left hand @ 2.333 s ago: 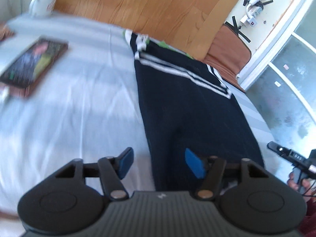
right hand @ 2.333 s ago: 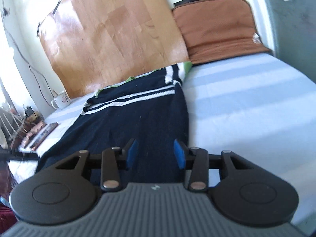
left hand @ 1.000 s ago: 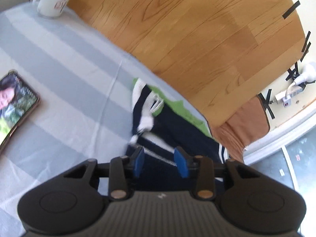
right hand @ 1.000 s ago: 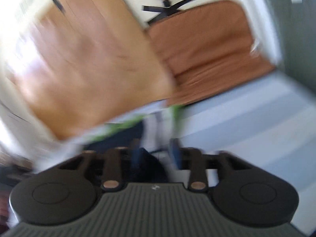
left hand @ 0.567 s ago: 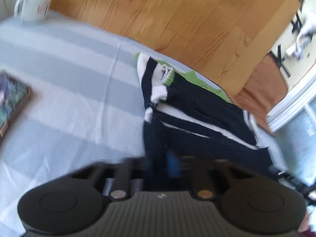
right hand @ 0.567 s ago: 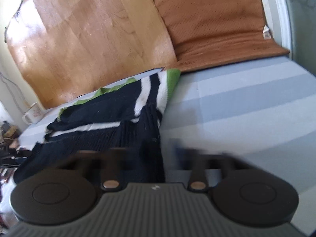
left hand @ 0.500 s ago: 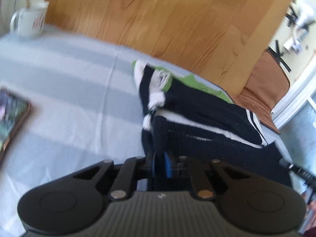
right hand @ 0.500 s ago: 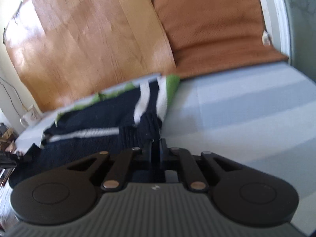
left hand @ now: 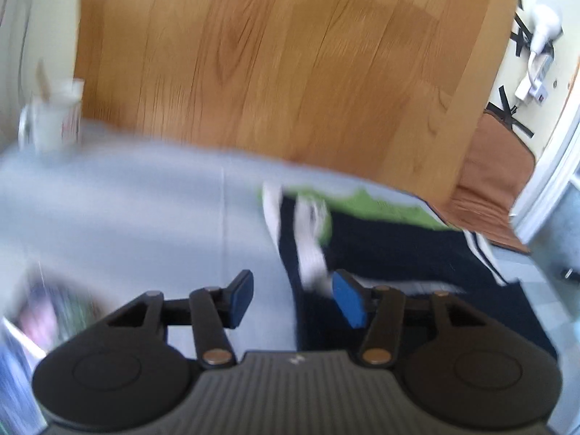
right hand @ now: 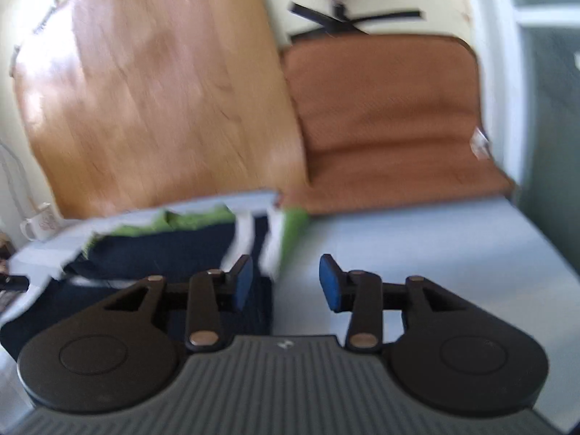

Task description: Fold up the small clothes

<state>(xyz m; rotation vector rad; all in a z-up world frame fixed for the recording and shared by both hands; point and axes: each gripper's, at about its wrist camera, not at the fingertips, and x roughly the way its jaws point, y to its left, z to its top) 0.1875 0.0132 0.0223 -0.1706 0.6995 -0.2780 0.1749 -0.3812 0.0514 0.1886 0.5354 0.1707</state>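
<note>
Both grippers now apart; mug (left hand: 54, 116) beyond shorts (left hand: 398, 253).

Nothing is reading clearly: reddish print is showing on the white ceramic mug (left hand: 54, 119) standing beside the tall wooden board (left hand: 290, 61), but blur is making it illegible.

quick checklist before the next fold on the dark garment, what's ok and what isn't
1. Left gripper open, nothing held: ok.
2. Right gripper open, nothing held: ok.
3. Dark striped garment lying on the bed sheet: ok.
4. Fold edges lined up neatly: cannot tell, both views are blurred.
5. Mug far from the garment: ok.
6. Phone beside the left gripper, apart from the garment: ok.
</note>
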